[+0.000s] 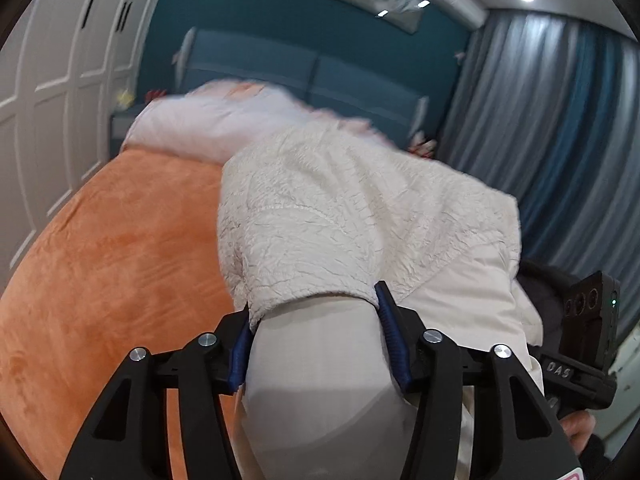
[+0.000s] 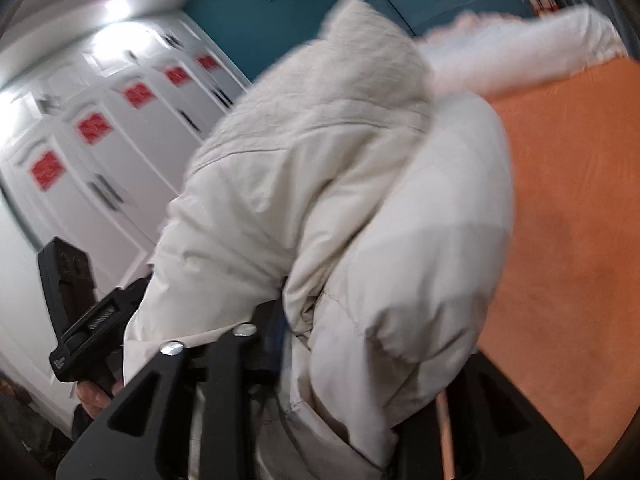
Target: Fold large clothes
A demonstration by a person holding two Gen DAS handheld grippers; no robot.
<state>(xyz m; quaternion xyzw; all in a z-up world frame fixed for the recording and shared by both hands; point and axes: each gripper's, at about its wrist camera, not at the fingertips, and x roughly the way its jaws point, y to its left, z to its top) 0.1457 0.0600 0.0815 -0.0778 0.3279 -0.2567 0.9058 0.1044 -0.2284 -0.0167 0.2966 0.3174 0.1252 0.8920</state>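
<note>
Cream padded coat (image 1: 360, 208) fills the centre of both wrist views, lifted above the orange bed (image 1: 112, 248). At bottom centre the left gripper (image 1: 320, 344) has its jaws clamped on a smooth fold of it. The right gripper (image 2: 340, 344), lower centre, is buried in fabric, jaws gripping the coat.

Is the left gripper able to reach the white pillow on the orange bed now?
Probably not. The left gripper is shut on the cream jacket, which bulges between it and the white pillow on the orange bed.
</note>
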